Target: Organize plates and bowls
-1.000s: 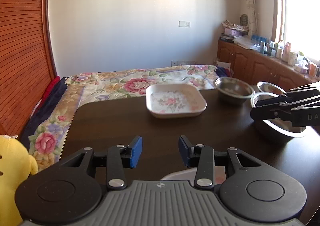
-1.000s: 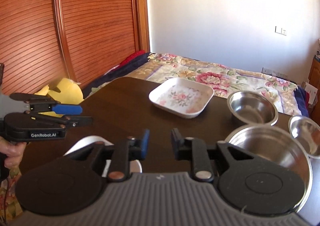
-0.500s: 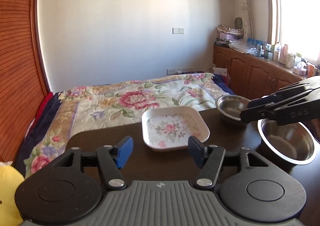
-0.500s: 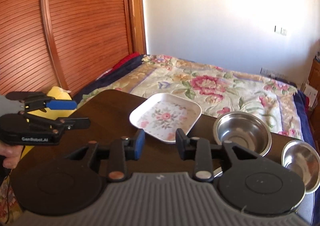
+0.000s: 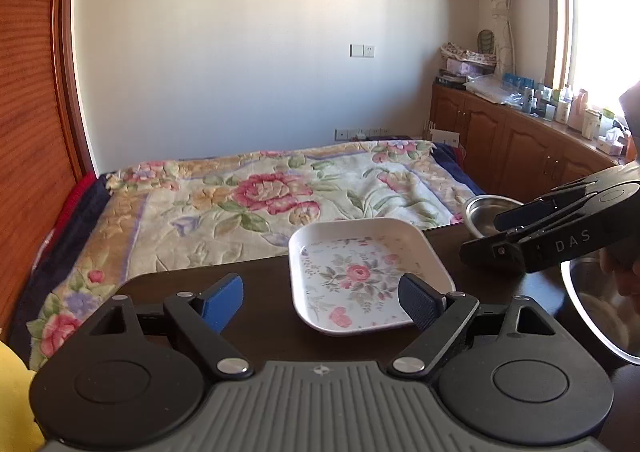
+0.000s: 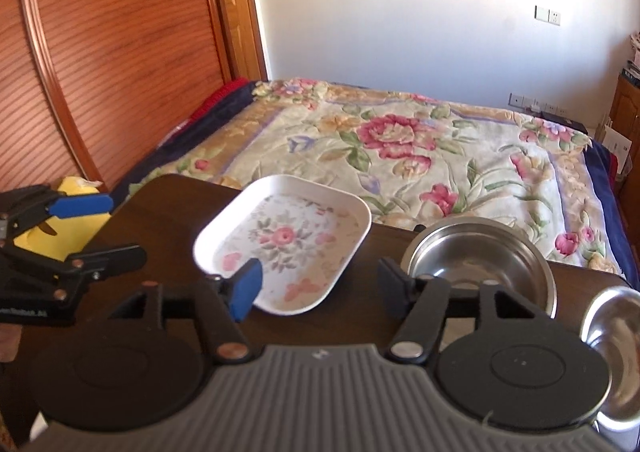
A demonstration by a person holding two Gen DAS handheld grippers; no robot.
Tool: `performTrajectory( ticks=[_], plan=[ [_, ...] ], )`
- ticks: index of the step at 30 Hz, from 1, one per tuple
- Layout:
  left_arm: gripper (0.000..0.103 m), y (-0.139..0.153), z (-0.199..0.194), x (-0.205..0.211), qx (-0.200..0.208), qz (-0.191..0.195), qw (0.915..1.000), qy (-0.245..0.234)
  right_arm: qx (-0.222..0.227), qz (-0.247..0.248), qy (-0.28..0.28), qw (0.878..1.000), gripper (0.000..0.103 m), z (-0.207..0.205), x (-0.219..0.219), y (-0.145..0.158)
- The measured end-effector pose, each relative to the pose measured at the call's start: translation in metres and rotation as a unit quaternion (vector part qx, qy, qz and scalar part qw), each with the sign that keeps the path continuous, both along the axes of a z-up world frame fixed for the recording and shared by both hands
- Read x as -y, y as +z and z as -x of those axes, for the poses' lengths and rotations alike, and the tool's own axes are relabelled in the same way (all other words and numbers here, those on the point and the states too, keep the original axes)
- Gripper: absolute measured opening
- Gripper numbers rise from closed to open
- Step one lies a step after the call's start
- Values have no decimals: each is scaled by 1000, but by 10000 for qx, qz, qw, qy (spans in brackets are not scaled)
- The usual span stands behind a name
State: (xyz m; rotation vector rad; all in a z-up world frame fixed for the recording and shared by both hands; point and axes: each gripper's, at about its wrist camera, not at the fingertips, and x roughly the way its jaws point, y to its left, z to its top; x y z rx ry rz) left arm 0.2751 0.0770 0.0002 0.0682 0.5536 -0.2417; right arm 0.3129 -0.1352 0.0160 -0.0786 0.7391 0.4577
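Note:
A white square plate [image 5: 360, 276] with a flower print lies on the dark wooden table [image 5: 260, 280] near its far edge. My left gripper [image 5: 320, 304] hovers just short of it, jaws opening, nothing pressed between the pads. From the right, my right gripper [image 6: 320, 290] comes at the same plate [image 6: 284, 244], jaws opening too, its left pad over the plate's near rim. Right of the plate stands a steel bowl [image 6: 480, 260]. A smaller steel bowl [image 6: 612, 324] sits at the right edge. A large steel bowl [image 5: 600, 304] lies under the right gripper [image 5: 484, 236].
Beyond the table's far edge lies a bed with a floral cover [image 5: 260, 204]. A yellow plush toy [image 6: 68, 228] sits at the table's left, behind the left gripper [image 6: 104, 230]. Wooden cabinets [image 5: 520, 148] with bottles line the right wall.
Both grippers have moved forward toward the square plate and the table's far edge, and both have widened their jaws. The round white dish below them has dropped out of view.

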Motion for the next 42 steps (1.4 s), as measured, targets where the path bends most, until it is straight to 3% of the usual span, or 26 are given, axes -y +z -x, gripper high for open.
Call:
performTrajectory(
  ticks=[2,7,10,12,16,20,22,27,31,42],
  plan=[
    [89,-6,-9,-2,-54,1,10000,10,-86,1,-16,10000,78,-8,-2,-4],
    [87,-18,-29,-6,-195,-40,9998,-17,-448,6,61,9990,80,-24,-7,-14],
    [75,-24,-39,-8,-310,19,9995,-42,-590,35,158,9981,79,-31,-11,-16],
    [67,-28,-47,-10,-406,81,9991,-23,-632,115,163,9978,73,-34,-14,-17],
    [52,-37,-57,-12,-565,183,9982,5,-758,289,169,9966,48,-41,-20,-24],
    [37,-45,-64,-12,-676,172,9976,27,-806,441,141,9957,39,-46,-22,-29],
    [35,-47,-66,-13,-706,178,9973,27,-800,528,126,9953,34,-48,-22,-31],
    [32,-50,-71,-14,-755,211,9969,-8,-858,625,103,9943,27,-53,-22,-35],
    [22,-53,-74,-13,-785,190,9967,-32,-887,721,156,9933,21,-56,-24,-37],
    [14,-55,-70,-12,-874,240,9958,-87,-978,818,323,9913,19,-59,-30,-38]
  ],
)
